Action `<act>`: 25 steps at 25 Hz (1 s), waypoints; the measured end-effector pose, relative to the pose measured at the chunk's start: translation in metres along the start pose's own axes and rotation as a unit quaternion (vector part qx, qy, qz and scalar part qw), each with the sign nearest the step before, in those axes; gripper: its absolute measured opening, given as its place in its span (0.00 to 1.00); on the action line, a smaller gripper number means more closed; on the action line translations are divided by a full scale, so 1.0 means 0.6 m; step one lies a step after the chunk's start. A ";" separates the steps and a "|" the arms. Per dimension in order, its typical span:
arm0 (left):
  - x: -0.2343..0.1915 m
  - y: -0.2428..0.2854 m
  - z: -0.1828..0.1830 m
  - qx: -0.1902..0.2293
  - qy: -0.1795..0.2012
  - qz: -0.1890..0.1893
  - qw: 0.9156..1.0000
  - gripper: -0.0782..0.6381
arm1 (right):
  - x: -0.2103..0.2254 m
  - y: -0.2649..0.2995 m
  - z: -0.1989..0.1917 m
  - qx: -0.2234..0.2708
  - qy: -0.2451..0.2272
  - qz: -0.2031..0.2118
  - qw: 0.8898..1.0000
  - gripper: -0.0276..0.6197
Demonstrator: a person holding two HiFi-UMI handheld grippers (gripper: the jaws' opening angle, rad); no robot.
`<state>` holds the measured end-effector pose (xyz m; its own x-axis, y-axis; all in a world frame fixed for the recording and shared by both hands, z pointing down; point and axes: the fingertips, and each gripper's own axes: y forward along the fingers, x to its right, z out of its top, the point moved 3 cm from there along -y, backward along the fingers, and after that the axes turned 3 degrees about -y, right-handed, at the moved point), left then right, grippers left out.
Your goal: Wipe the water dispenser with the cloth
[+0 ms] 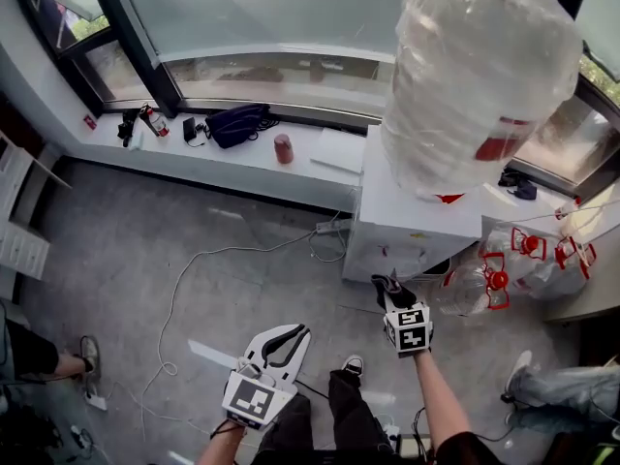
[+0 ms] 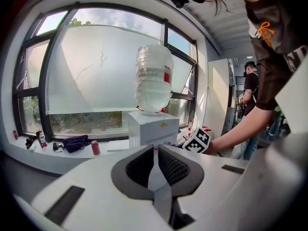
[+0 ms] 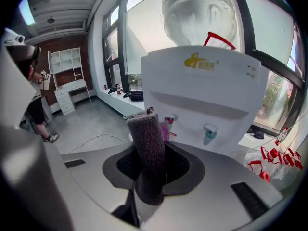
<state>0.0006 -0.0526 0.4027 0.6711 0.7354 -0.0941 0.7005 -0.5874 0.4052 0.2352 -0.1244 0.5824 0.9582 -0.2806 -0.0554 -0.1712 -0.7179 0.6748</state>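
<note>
The white water dispenser (image 1: 402, 216) stands by the window with a large clear bottle (image 1: 480, 76) on top. My right gripper (image 1: 395, 296) is just in front of its lower face, shut on a folded dark grey cloth (image 1: 386, 283). In the right gripper view the cloth (image 3: 147, 143) sticks up between the jaws of the gripper (image 3: 153, 153), a short way from the dispenser's front (image 3: 207, 85) and its red tap (image 3: 168, 124) and blue tap (image 3: 209, 131). My left gripper (image 1: 289, 335) hangs lower left, away from the dispenser (image 2: 150, 126), shut with nothing in it (image 2: 155, 150).
A window ledge (image 1: 223, 158) holds a dark bag (image 1: 237, 122) and a red can (image 1: 283, 148). A white cable (image 1: 194, 269) runs over the floor. Empty bottles with red handles (image 1: 523, 255) lie right of the dispenser. Another person's legs (image 1: 557, 386) are at the right.
</note>
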 end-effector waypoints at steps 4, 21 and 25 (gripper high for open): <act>-0.022 0.006 -0.053 0.002 0.009 -0.016 1.000 0.16 | -0.028 0.069 -0.010 0.012 0.008 -0.008 1.000 0.21; -0.022 0.051 -0.144 0.001 0.007 -0.038 0.999 0.16 | 0.007 0.249 -0.008 0.043 0.111 -0.053 0.991 0.20; -0.035 0.056 -0.148 0.003 -0.002 -0.025 1.000 0.16 | 0.037 0.263 -0.028 0.037 0.149 -0.067 0.986 0.20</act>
<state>-0.0117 -0.0579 0.4990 0.6363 0.7624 -0.1181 0.7345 -0.5518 0.3950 0.2333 -0.2332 0.6997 0.9963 0.0120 0.0851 -0.0434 -0.7839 0.6194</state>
